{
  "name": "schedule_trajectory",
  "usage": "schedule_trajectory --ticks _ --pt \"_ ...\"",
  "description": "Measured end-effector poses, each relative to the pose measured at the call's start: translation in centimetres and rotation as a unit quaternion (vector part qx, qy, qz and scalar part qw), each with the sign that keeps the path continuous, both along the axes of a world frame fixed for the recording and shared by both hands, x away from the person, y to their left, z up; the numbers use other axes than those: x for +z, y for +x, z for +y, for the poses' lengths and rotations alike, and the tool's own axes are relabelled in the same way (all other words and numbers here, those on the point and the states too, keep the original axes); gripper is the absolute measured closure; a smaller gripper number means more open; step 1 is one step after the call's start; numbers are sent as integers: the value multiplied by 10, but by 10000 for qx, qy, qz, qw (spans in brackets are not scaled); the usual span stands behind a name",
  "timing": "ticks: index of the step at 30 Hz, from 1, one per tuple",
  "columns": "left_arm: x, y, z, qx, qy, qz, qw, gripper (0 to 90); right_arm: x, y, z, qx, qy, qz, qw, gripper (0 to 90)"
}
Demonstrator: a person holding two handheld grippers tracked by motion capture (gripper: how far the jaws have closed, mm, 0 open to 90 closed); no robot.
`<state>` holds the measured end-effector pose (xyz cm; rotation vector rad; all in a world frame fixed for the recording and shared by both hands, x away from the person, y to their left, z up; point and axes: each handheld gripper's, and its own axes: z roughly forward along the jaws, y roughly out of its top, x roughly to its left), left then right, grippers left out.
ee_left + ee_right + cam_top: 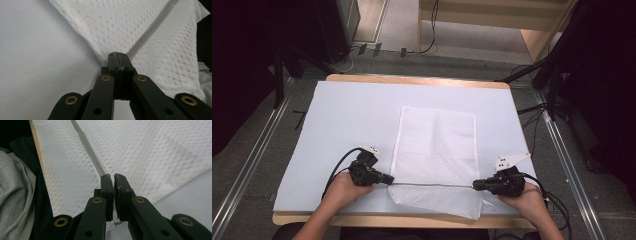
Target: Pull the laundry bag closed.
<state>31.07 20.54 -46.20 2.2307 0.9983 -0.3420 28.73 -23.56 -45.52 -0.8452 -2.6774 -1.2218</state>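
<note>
White mesh bag lies flat on the pale blue mat covering the counter, centred and slightly toward the near edge. Its near end overhangs a fold line where a grey zipper runs straight across, side to side.

Left hand-held gripper: held in the person's left hand, low over the mat, pointing level and inward toward the bag's left edge. Forearm enters from the bottom edge, angled up and to the right. In the left gripper view the jaws stand fully together, pinching the bag right at the end of the zipper; mesh fans out from the tips.

Right hand-held gripper: held in the right hand, also low and level, pointing inward toward the bag's right edge, mirror to the left one. Forearm comes in from the bottom right. In the right gripper view the jaws are all but together, a hairline gap at the tips, clamped on the mesh at the zipper line.

Zipper is stretched taut between the two grippers. Cables trail back from each gripper past the wrists. Grey sleeve fabric shows at the left of the right gripper view.
</note>
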Motion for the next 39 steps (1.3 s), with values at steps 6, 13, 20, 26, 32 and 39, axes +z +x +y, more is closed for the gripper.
schedule_trajectory --ticks 6,13,20,26,32,39 --pt "0 3 3 -72 -236 203 9995 800 2 -2 1 36 141 -28 9999 734" --pt "7 4 4 85 -232 40 9997 688 8 -2 -1 -284 287 -465 9981 681" --pt "14 11 8 407 -123 -338 9985 602 6 6 -6 -844 171 -718 9937 660" --pt "7 21 3 660 67 -472 9967 536 -9 27 -2 -1521 -212 -733 9854 539" --pt "6 23 2 747 42 -540 9957 534 -21 40 6 -1635 -473 -479 9842 608" --pt "6 24 6 811 19 -540 9952 526 -19 52 12 -1778 -576 -327 9818 900"
